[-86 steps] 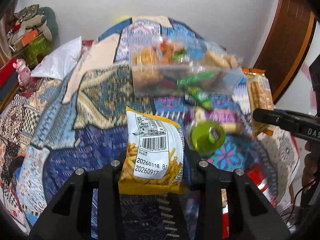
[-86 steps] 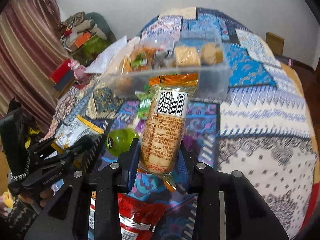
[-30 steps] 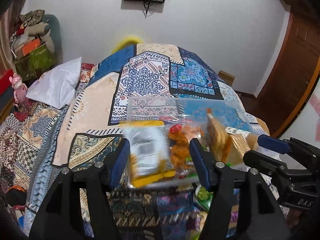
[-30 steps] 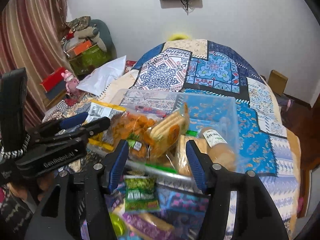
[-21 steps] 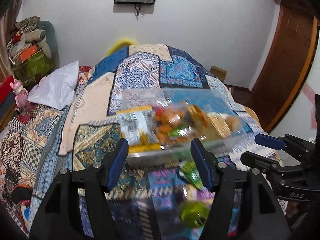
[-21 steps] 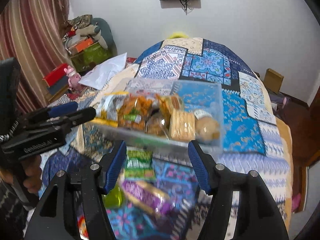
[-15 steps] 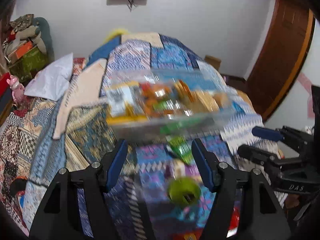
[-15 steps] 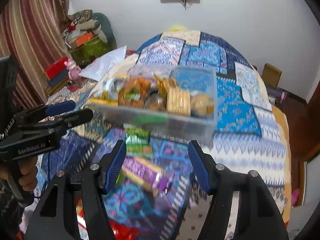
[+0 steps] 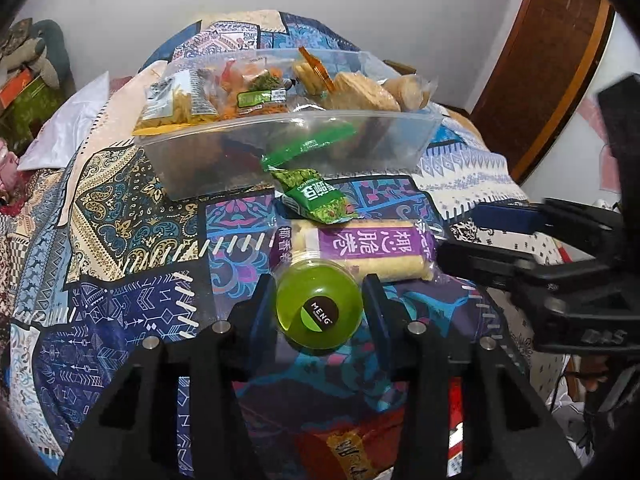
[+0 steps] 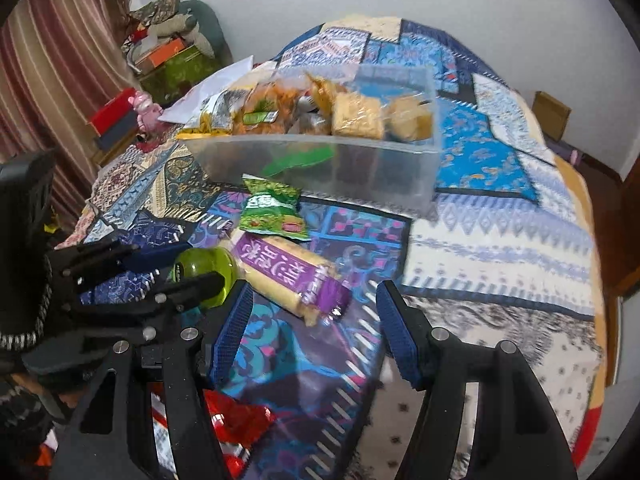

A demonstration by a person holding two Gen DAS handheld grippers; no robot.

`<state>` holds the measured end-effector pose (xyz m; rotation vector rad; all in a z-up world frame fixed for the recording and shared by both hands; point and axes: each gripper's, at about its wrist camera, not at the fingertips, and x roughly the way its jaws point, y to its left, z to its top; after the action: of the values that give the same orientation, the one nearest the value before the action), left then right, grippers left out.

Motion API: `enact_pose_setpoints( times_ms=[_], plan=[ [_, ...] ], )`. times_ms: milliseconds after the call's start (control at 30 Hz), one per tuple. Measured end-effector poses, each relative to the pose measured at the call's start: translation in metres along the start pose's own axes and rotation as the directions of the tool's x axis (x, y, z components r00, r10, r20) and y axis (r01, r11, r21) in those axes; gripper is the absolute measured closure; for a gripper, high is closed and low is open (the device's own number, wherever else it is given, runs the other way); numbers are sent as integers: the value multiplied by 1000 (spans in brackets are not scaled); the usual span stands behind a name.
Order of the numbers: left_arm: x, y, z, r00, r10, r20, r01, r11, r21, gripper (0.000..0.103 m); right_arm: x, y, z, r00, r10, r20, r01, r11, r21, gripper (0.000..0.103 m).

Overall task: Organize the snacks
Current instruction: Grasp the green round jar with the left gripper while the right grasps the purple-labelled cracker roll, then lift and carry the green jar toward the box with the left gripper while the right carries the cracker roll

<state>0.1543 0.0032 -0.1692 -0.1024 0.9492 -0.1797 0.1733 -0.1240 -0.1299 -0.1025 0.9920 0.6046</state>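
Jelly cup (image 9: 319, 310) nearest — wafer pack (image 9: 360, 254) behind, then pouch (image 9: 316, 196), then bin (image 9: 288, 152)

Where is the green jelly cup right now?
In the left wrist view, the green jelly cup lies on the bedspread between the left gripper jaws, just before the purple wafer pack.

Right gripper (image 10: 314, 320) open, 2 blue pads wide apart, nothing between them but blanket (image 10: 500, 236). Purple cracker pack (image 10: 290, 276) lies just ahead of left pad. Green snack bag (image 10: 272, 210) sits behind purple pack, near clear box (image 10: 320, 168). Box full of snack packs. Left gripper (image 10: 168, 268) at left side, fingers on both sides of round green jelly cup (image 10: 208, 270). Red bag (image 10: 232, 424) low, under right gripper.
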Motion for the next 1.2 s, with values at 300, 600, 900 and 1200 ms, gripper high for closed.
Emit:
enact_pose_setpoints(
  times_ms=[300, 600, 900, 1200],
  plan=[
    [-13, 38, -14, 998, 58, -14, -59, 997, -48, 59, 43, 17, 15, 999, -2, -50, -1, 998, -57, 42],
    [-17, 49, -19, 997, 73, -16, -74, 994, -76, 59, 38, 26, -4, 993, 28, -114, -41, 993, -113, 39],
    [-11, 52, -24, 996, 90, -22, -91, 992, -91, 47, 46, 29, 6, 991, 34, -127, -49, 991, -122, 40],
    [-6, 56, -26, 997, 73, -14, -74, 991, -110, 52, 59, 36, 6, 994, 35, -107, -49, 990, -133, 50]
  ],
)
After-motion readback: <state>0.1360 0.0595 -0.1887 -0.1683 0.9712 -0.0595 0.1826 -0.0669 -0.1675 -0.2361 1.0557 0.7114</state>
